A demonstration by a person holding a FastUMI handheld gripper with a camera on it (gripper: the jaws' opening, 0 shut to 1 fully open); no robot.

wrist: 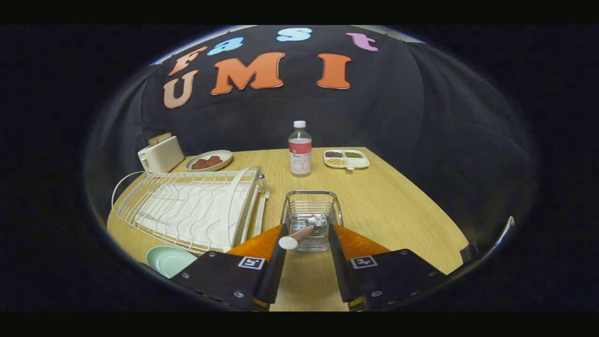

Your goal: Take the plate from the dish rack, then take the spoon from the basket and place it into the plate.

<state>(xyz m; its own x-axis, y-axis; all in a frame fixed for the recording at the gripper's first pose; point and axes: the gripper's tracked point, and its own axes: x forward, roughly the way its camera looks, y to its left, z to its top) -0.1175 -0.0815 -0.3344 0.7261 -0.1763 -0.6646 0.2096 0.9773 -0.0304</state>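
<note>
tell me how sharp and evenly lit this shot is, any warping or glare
Gripper view: strong fisheye warping bows the table edges and the dish rack; lighting is even on the tabletop, dim toward the wall; the wire basket and spoon between the open gripper fingers look slightly soft; faint sheen on the bottle.

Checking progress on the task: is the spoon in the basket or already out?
In. The spoon lies in the wire basket, handle over its near rim, between the open hand-held gripper fingers.
</note>
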